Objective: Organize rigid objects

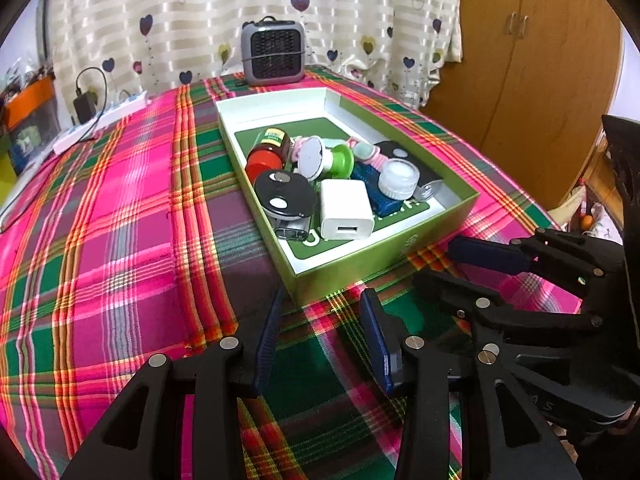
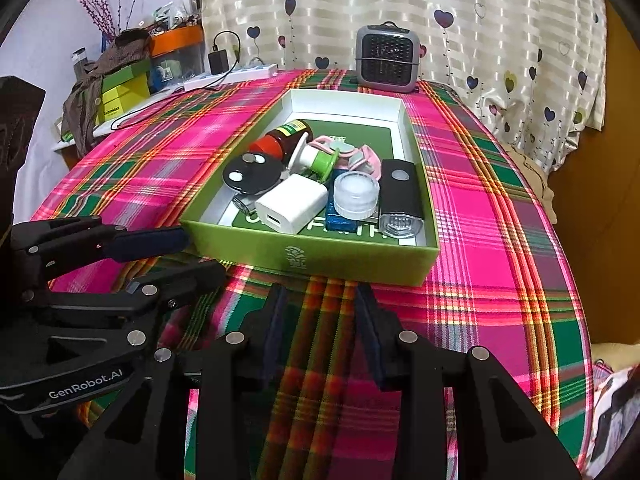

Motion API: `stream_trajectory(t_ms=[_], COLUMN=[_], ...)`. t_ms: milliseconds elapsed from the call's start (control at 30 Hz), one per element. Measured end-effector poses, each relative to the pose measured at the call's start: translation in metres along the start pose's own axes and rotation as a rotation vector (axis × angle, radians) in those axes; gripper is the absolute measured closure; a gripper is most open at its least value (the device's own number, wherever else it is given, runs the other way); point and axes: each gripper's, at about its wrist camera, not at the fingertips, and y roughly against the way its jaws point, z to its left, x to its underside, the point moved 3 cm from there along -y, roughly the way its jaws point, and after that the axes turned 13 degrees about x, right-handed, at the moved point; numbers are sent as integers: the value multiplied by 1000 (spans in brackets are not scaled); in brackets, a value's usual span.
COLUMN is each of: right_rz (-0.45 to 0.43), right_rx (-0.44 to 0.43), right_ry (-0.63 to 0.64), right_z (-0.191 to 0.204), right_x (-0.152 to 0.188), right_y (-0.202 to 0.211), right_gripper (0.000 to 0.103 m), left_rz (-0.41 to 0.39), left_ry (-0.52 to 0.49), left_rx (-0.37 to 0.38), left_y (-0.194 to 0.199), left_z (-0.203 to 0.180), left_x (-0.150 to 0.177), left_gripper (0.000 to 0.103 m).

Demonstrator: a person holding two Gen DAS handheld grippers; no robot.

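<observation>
A: Rigid objects all sit in the green box [image 2: 312,258], just past the tips of both grippers. Fingers first?

B: Right gripper [image 2: 320,304] jaws parted, only plaid tablecloth [image 2: 500,220] between the pads, holding nothing. Left gripper [image 1: 320,308] same: jaws apart, empty, cloth below.

A: Pose?

B: Both angled down toward the table, side by side, tips just short of the box's near wall. In the right wrist view the left gripper comes in from the left, its upper finger near the box's near-left corner; can't tell if it touches.

A: Box contents, nearest the fingers outward?

B: White USB charger [image 2: 291,203] at the near end, partly on a small grey piece I can't identify. Beside it a blue object under a clear ribbed cap [image 2: 356,194], then a black rectangular device [image 2: 400,196] with a clear end along the right wall. Black round disc [image 2: 250,174] with white dots behind the charger. Further back, a red-lidded jar [image 2: 280,140] on its side, a white-and-green spool thing [image 2: 318,160], pink pieces [image 2: 366,160]. Far end of the box is bare.

A: Beyond the box?

B: Grey mini heater [image 2: 387,60] at the far table edge, heart curtain [image 2: 400,0] behind it.
</observation>
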Motion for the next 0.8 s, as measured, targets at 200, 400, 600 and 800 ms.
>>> stream_trajectory(t_ms=[200,400,600,800], right_rz=[1,0,1,3], right_rx=[4,11,20,22], right_ry=[5,9,11,11], right_z=[0,1,3,3], right_x=[0,-1,-1,-1], right_y=[-3,-4,-4,-5], right_gripper=[66,66,66,66], left_rz=[6,1,-3,-4], left_ry=[-5,-8,-5,-6], left_rx=[-37,-53,-56,-55], left_y=[-4,-5,-5,-5], left_z=[3,3,3,3], left_x=[-1,-2,-2,-1], left_gripper=[64,64,64,64])
